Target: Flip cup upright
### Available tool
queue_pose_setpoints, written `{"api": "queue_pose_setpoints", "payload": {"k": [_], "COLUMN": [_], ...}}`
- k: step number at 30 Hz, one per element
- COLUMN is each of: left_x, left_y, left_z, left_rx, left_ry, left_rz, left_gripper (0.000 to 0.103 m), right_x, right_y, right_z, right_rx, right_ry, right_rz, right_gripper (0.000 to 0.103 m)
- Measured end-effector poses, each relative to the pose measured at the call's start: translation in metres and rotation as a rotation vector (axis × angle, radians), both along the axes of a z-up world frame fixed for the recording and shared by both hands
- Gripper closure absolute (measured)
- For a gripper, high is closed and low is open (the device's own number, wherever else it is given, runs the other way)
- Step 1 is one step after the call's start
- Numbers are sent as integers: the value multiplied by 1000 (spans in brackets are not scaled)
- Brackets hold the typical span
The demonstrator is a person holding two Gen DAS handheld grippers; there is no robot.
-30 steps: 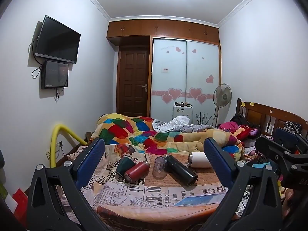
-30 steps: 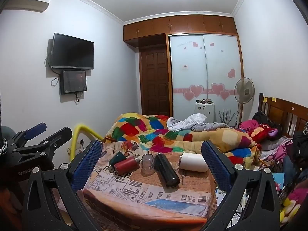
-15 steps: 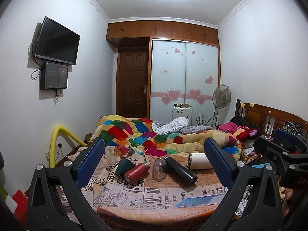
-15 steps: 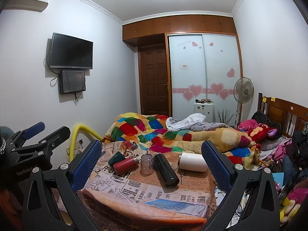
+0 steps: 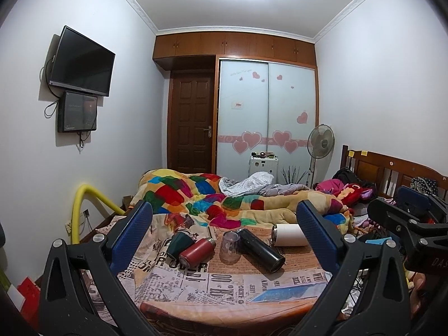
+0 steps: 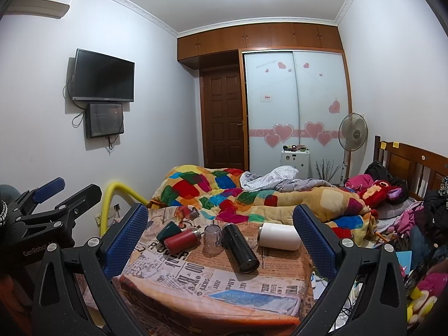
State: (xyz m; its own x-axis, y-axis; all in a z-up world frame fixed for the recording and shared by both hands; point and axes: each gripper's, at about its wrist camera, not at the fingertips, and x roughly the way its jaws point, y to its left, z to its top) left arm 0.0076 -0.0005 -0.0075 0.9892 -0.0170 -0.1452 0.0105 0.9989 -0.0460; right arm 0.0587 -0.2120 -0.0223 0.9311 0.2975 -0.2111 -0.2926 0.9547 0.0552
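Observation:
Several cups lie on a newspaper-print cloth (image 5: 212,280) at the bed's foot: a dark green cup (image 5: 179,243), a red cup (image 5: 196,252), a black tumbler (image 5: 260,249) and a white tumbler (image 5: 288,234), all on their sides. A clear glass cup (image 5: 230,246) stands mouth down among them. The same cups show in the right wrist view: green (image 6: 168,231), red (image 6: 182,241), clear (image 6: 212,238), black (image 6: 240,247), white (image 6: 280,240). My left gripper (image 5: 224,235) and right gripper (image 6: 219,232) are open, empty, well short of the cups.
A patchwork blanket (image 5: 212,201) is heaped behind the cups. A yellow tube rail (image 5: 84,198) stands at the left. Clothes and toys (image 6: 386,193) pile up on the right by the wooden headboard (image 6: 414,162). A fan (image 6: 352,134) stands by the wardrobe.
Both views have tilted slightly up, so the cups sit a little lower in frame. Both grippers stay open. No cup has moved.

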Motion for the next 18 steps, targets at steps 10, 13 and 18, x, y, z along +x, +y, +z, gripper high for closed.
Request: {"api": "queue_pose_setpoints", "payload": {"k": [10, 13, 18], "left_x": [0, 0, 0], "left_y": [1, 0, 0], "left_z": [3, 2, 2], "left_rx": [2, 1, 3], "left_ry": [-3, -2, -3], "left_rz": [1, 1, 1], "left_gripper": [0, 0, 0], "right_x": [0, -1, 0], "right_y": [1, 1, 1], "right_z": [1, 1, 1], "right_rx": [-1, -1, 0], "right_ry": [0, -1, 0], "right_rz": [1, 1, 0], "right_gripper": [0, 0, 0]}}
